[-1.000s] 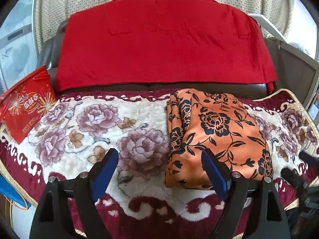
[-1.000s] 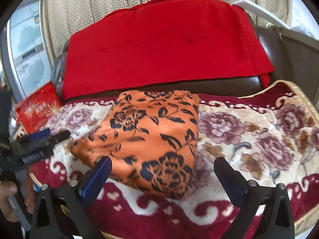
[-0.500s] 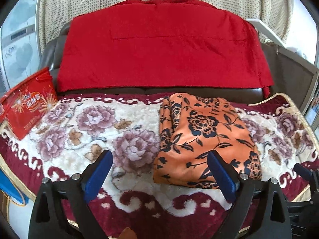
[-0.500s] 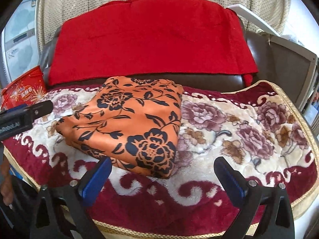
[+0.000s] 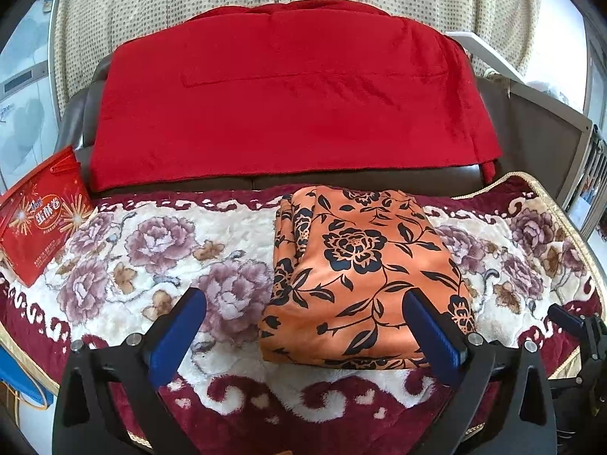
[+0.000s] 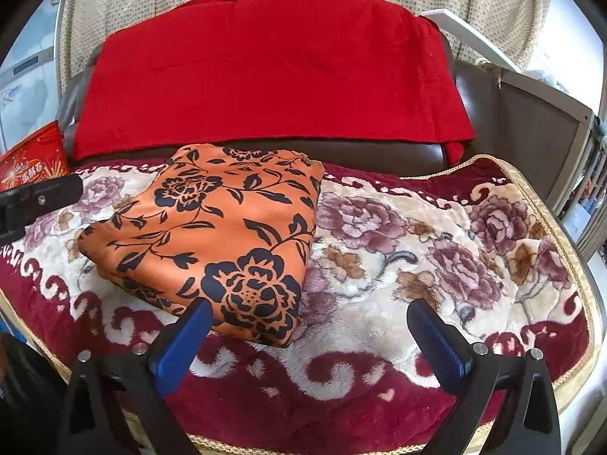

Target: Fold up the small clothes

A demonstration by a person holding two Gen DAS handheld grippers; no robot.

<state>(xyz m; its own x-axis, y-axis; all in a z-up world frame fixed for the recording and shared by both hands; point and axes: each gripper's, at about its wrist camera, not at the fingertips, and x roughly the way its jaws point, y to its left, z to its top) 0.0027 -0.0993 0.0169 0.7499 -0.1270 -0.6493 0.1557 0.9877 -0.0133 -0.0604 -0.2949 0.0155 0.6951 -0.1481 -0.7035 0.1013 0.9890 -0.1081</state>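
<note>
The orange garment (image 5: pixel 364 284) with black flower-and-vine print lies folded into a compact, roughly rectangular bundle; flat on the floral plush blanket (image 5: pixel 159 261); layered fold edges show along its left side; top face smooth.

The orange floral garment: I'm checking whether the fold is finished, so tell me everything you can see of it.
The orange floral garment is smooth, slightly shiny-looking fabric printed with black roses, leaves and vines. It is folded into a neat, thick rectangle, with stacked layer edges showing along its left side in the left wrist view. It lies flat on the flowered plush blanket, its far end near the sofa's dark back cushion. Nothing rests on it, and neither gripper touches it.
</note>
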